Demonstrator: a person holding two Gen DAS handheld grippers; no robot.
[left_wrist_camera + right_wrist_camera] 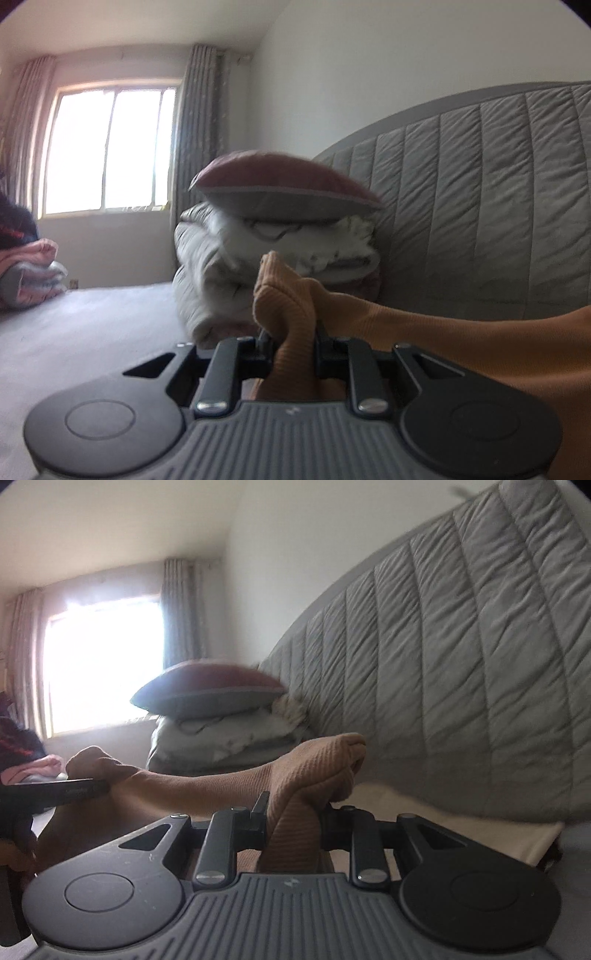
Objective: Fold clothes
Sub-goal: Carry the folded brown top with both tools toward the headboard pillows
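An orange-brown ribbed garment [288, 306] is held up between both grippers above the bed. My left gripper [290, 338] is shut on a bunched edge of it, and the cloth stretches away to the right. My right gripper [293, 808] is shut on the other bunched edge [314, 771], and the cloth stretches left to the left gripper's black body [55, 794], which shows at the left edge. The lower part of the garment is hidden under the grippers.
A grey quilted headboard [480, 206] rises at the right. A stack of folded grey-white bedding [236, 266] with a maroon-and-grey pillow [280, 184] on top stands ahead. Pink folded clothes [29, 273] lie far left on the grey bed [74, 332]. A cream cloth [461, 830] lies by the headboard.
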